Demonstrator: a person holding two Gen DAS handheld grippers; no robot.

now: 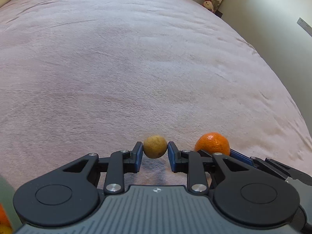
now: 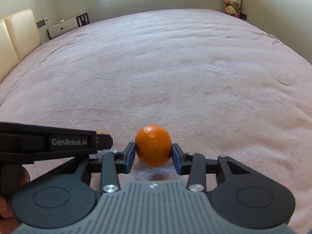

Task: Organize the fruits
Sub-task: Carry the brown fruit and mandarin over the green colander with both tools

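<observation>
1. The left gripper is clamped on a small, round, yellow-brown fruit, one blue pad pressing each side at its widest part. The fruit sits at the very tips, with its shadow on the cover below, so it looks lifted just clear.
2. The right gripper holds a mandarin orange the same way, a pad on each flank at mid-height, also seemingly just off the surface.
3. The two grippers sit side by side, close together: from the left wrist view the orange appears just to the right of the small fruit.
4. Handling, as a judgement: both fruits look light. The small one seems firm and dull-skinned, so it should not slip easily, but its tip-only hold leaves little margin. The orange has glossy, pebbled peel with some give; squeezing harder would bruise it. Gripping across the widest part is the sound choice for both.
5. Beneath them spreads a soft pink bed cover, which would cushion a drop but let round fruit roll.
6. At the lower left edge of the left wrist view, more orange fruit peeks in, too cropped to tell its container.
</observation>
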